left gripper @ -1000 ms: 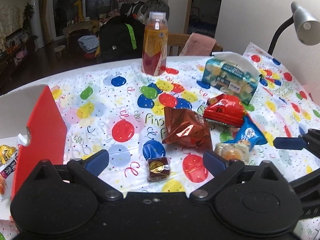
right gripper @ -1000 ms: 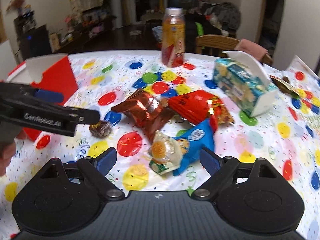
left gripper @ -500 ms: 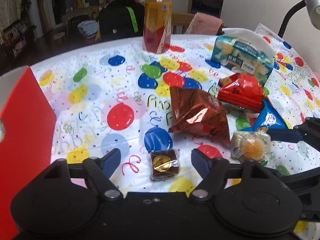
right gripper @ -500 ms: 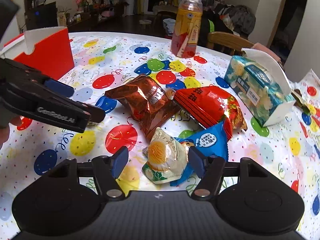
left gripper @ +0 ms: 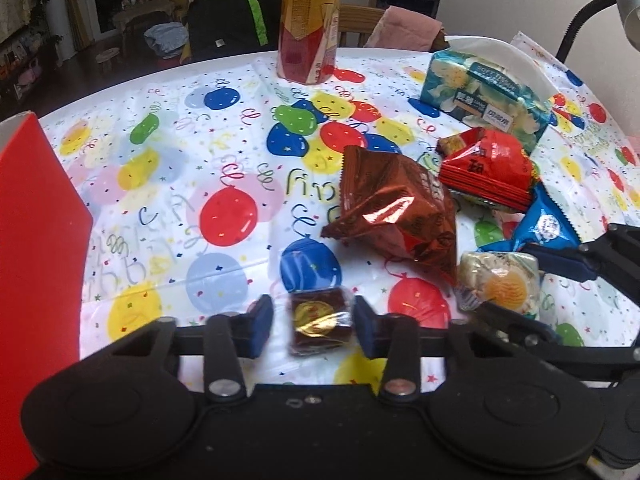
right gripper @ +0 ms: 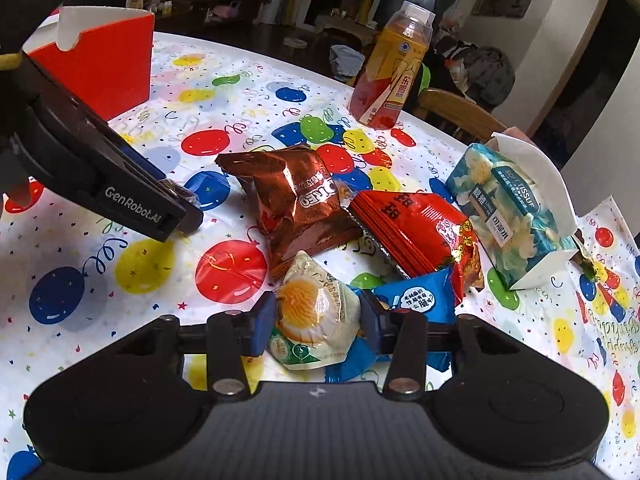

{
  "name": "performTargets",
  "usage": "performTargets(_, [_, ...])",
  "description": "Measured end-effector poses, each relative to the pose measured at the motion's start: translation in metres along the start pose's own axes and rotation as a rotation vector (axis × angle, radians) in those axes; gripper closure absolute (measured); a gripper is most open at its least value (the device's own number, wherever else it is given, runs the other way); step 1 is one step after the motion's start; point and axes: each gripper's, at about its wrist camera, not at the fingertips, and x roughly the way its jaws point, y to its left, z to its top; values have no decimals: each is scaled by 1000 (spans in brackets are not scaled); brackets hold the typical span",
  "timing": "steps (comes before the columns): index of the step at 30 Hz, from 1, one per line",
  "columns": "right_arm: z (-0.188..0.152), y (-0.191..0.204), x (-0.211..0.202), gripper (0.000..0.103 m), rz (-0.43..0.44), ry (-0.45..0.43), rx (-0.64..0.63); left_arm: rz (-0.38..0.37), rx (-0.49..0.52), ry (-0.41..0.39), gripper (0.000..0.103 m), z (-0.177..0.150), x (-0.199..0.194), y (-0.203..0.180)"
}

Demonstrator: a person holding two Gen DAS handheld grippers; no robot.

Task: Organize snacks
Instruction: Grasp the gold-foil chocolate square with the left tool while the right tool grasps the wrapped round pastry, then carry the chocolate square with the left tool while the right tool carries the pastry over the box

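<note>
A small brown chocolate square (left gripper: 320, 324) in clear wrap lies on the balloon tablecloth (left gripper: 180, 152). My left gripper (left gripper: 314, 328) straddles it, still open, with a small gap at the left pad. A round egg-yolk pastry packet (right gripper: 314, 314) rests on the cloth, and my right gripper (right gripper: 318, 326) is shut on it, with both pads against its wrapper. A brown foil bag (right gripper: 296, 204), a red pack (right gripper: 420, 228) and a blue pack (right gripper: 416, 300) lie just beyond. In the right wrist view the left gripper (right gripper: 180, 220) hides most of the chocolate.
A red box (left gripper: 36, 260) stands at the left edge. A juice bottle (left gripper: 310, 28) stands at the far side and a tissue pack (left gripper: 484, 92) at the far right. A lamp (left gripper: 624, 4) and a wooden chair (right gripper: 452, 116) are beyond the table.
Both grippers moved forward and down over their snacks. Both pairs of jaws narrowed, the left around the chocolate square and the right onto the pastry packet.
</note>
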Motion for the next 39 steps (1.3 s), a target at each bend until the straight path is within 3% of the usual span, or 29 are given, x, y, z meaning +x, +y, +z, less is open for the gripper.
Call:
performTargets(20, [1, -2, -39, 63, 117, 19, 202, -25, -37, 22, 75, -17, -44, 12])
performTargets(39, [67, 43, -118, 63, 235, -106, 289, -35, -75, -110, 75, -23, -147, 60])
